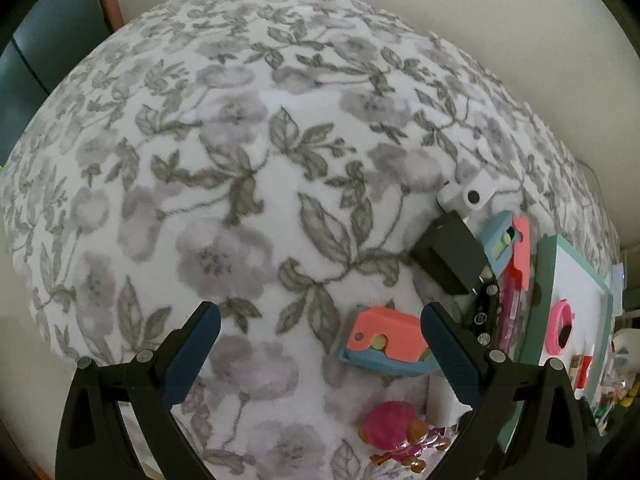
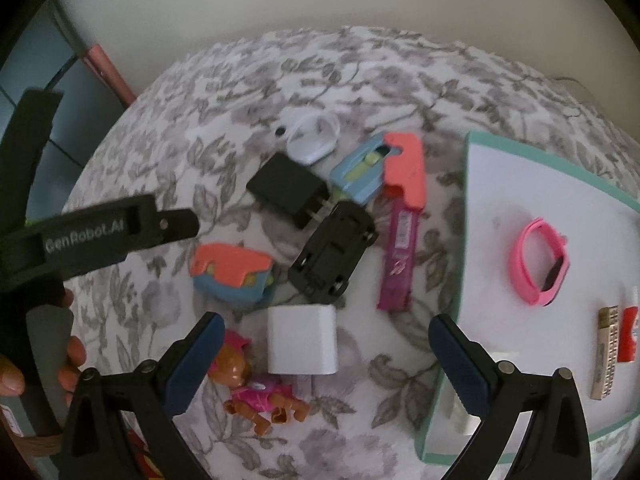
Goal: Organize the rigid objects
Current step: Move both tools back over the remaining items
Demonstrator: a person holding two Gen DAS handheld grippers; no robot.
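Note:
Small items lie on a floral bedspread [image 2: 400, 80]. My right gripper [image 2: 326, 344] is open above a white charger cube [image 2: 302, 340], which sits between its fingers. A toy puppy in pink [image 2: 256, 384] lies beside the left finger. Further off are an overturned black toy car [image 2: 332, 252], a black plug [image 2: 286, 190], two coral-and-blue toys [image 2: 232, 276] [image 2: 384, 172] and a purple wrapped bar [image 2: 400, 256]. My left gripper [image 1: 320, 336] is open and holds nothing, with one coral-and-blue toy [image 1: 384, 340] by its right finger.
A teal-rimmed white tray [image 2: 500, 168] at the right holds a pink wristband [image 2: 540, 260], a silver piece [image 2: 606, 352] and a red piece [image 2: 628, 332]. A white open case [image 2: 312, 136] lies at the back. A hand [image 2: 72, 356] grips the left tool. A wall stands behind the bed.

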